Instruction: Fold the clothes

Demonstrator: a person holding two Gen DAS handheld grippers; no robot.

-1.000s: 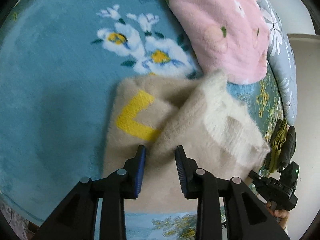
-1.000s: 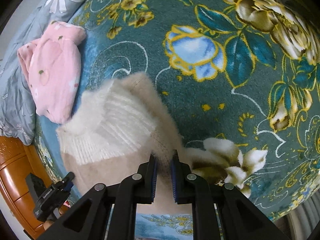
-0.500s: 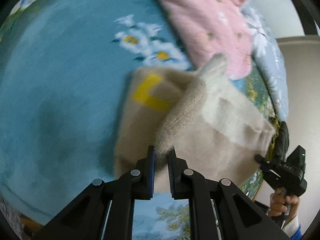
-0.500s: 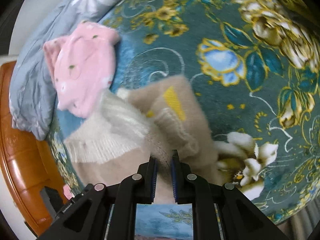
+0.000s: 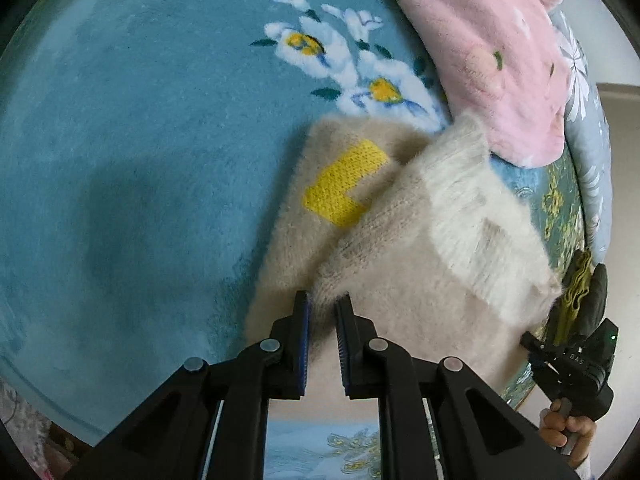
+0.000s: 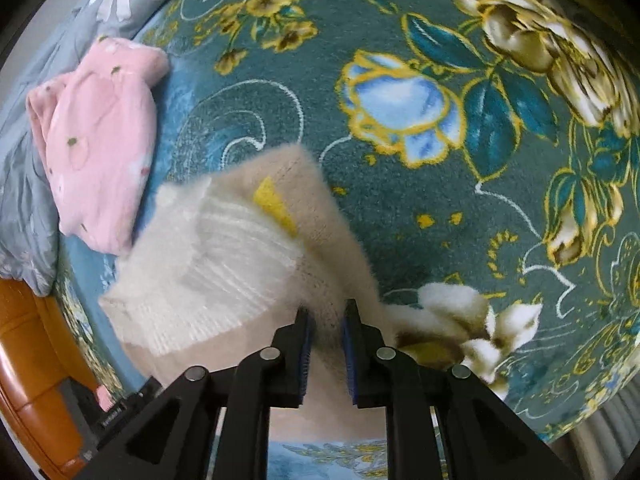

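Fuzzy beige sweater (image 5: 400, 248) with a yellow knit patch lies folded on the plush floral blanket (image 5: 140, 140); left gripper (image 5: 322, 312) and right gripper (image 6: 325, 318) jaws each pinch its near edge. Pink fleece garment (image 5: 488, 60) sits at one o'clock.

Beige sweater (image 5: 404, 280) with yellow patch (image 5: 344, 188), pink garment (image 5: 480, 48) seemingly speckled, teal floral blanket (image 6: 400, 20).
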